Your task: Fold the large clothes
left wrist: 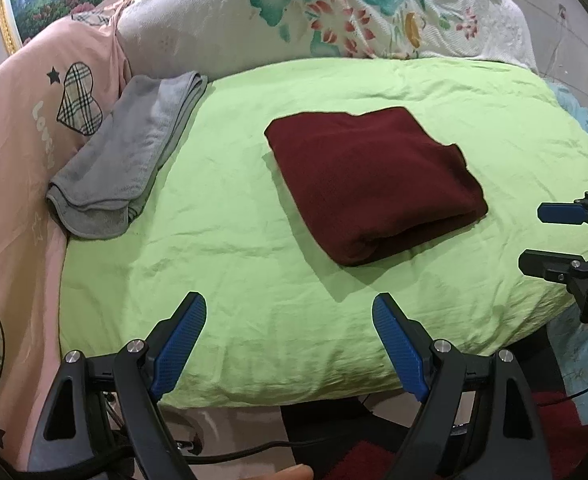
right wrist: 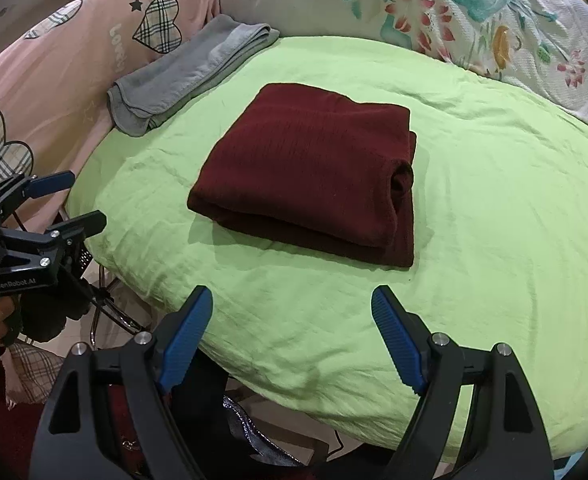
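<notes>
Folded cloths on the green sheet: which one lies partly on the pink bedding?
The grey towel, at the sheet's edge; the maroon garment sits mid-sheet.

Both the left gripper (left wrist: 289,312) and the right gripper (right wrist: 291,304) pointed steeply downward, jaws spread wide, holding nothing.
</notes>
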Demonstrator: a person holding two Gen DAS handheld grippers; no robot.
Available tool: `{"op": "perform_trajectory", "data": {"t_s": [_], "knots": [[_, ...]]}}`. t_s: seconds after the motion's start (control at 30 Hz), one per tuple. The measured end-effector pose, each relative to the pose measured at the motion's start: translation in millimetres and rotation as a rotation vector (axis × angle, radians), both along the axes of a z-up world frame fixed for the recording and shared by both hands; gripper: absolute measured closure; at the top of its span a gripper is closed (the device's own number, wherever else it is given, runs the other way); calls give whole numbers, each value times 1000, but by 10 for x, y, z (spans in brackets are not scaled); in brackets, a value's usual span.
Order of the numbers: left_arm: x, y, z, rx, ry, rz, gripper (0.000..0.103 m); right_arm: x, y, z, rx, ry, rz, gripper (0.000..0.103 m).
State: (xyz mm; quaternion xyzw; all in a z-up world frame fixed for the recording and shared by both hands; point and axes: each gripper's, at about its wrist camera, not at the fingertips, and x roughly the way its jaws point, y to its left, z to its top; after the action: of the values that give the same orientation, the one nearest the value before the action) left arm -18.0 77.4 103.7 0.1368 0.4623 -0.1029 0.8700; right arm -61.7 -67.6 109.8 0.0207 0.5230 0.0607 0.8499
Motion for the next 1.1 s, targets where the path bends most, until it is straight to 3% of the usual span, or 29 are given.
{"op": "perform_trajectory", "data": {"t_s": [1.1], "knots": [[254,-10,-23,-5,1,57,18,247,-38,-1,-6,-8,27,21]]}}
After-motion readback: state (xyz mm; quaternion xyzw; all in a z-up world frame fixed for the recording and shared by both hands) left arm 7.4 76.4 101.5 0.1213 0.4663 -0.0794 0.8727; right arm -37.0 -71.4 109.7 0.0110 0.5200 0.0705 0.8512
